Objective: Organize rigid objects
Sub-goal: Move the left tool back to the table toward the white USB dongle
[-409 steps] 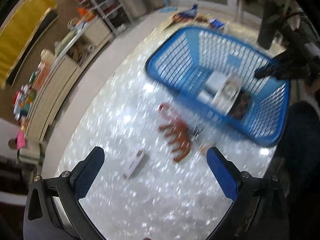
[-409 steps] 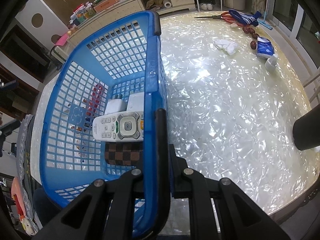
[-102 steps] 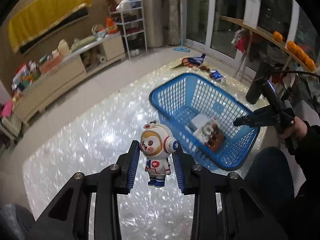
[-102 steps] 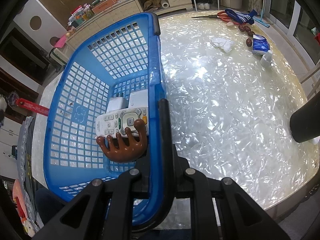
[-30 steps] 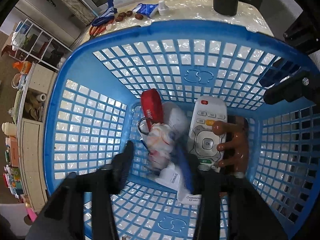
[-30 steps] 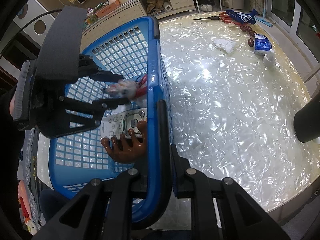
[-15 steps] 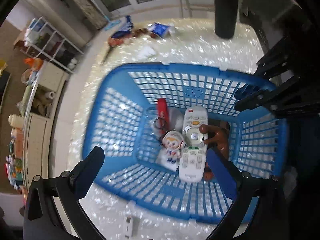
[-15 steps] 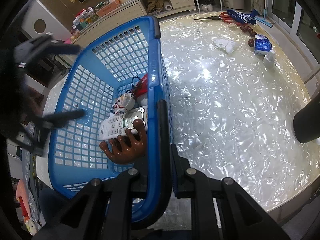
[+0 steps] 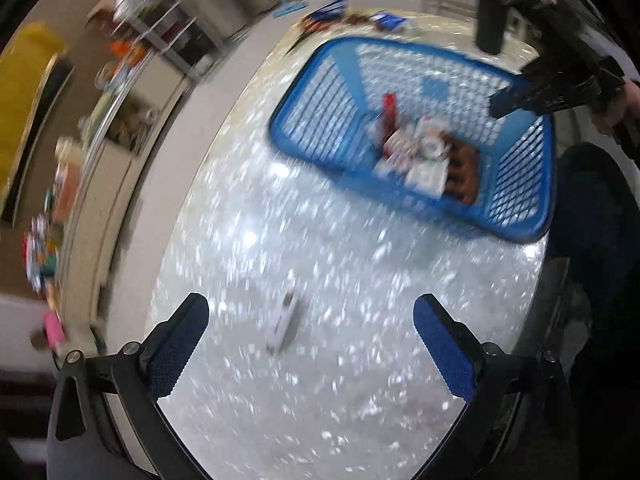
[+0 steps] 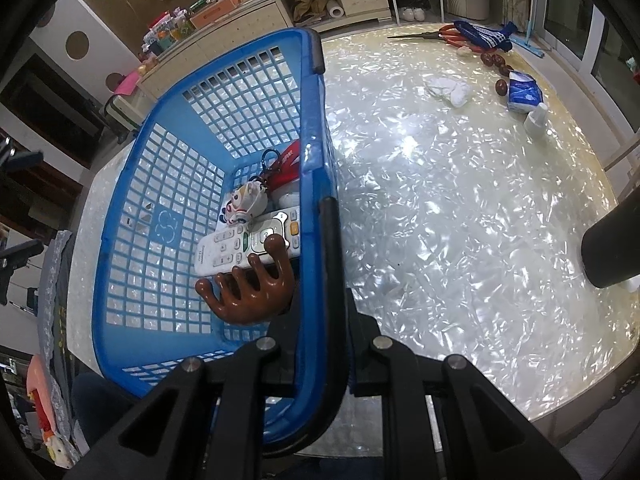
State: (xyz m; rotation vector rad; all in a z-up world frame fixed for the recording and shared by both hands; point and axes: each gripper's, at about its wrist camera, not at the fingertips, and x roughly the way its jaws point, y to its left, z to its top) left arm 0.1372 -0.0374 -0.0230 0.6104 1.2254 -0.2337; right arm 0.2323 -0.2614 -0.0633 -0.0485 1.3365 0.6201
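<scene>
Our left gripper (image 9: 311, 336) gapes empty above the table (image 9: 360, 400); a white stick (image 9: 282, 322) lies at its 12 o'clock. Our right gripper (image 10: 320, 344) clamps the blue basket (image 10: 316, 128) rim; toys inside.

Left wrist view: we record heavy motion blur across the blue basket (image 9: 408, 128) and shelving; only the fingers (image 9: 444, 350) stay sharp. Right wrist view: crisp, evenly bright. In both we note white glare speckling the pearly table (image 10: 460, 208), bowed fisheye lines and black vignetted corners.
</scene>
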